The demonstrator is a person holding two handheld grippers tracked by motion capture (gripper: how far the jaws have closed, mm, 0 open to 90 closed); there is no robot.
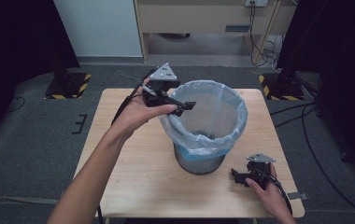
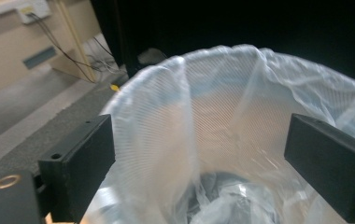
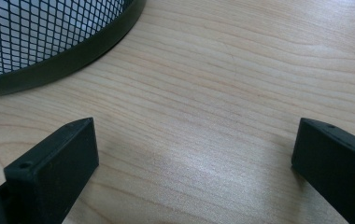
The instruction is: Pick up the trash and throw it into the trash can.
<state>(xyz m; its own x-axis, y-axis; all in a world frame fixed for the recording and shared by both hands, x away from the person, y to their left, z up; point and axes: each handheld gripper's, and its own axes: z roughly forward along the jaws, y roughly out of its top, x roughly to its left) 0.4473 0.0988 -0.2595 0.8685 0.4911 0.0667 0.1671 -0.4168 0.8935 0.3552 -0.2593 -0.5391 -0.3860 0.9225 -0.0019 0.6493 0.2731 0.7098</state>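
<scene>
A mesh wastebasket (image 1: 199,161) stands near the middle of the bench (image 1: 133,182), and a pale, thin bin liner (image 1: 213,116) is folded down over its rim, so the work in hand looks like fitting the bag to the basket. The basket sits upright on its dark base ring, which leaves the whole rim reachable from any side.

The left gripper (image 1: 185,106) hangs at about 10 o'clock on the rim, held level and pointing in across the mouth. Its jaws stand wide apart with nothing pinched. In the left gripper view an upright fold of liner (image 2: 166,130) rises between them, nearer the left jaw and close against it, though I cannot tell whether it touches; the far wall of the bag and the crumpled bottom lie beyond. That placement suits tucking or spreading the plastic at this part of the rim, and I judge the fold there is not yet smoothed down.

The right gripper (image 1: 237,174) rests low on the bench at about 5 o'clock from the basket, seemingly parked out of the way. Its jaws are wide too, spanning bare wood, with the basket's mesh wall (image 3: 49,28) and base ring at 11 o'clock, well clear of them.
</scene>
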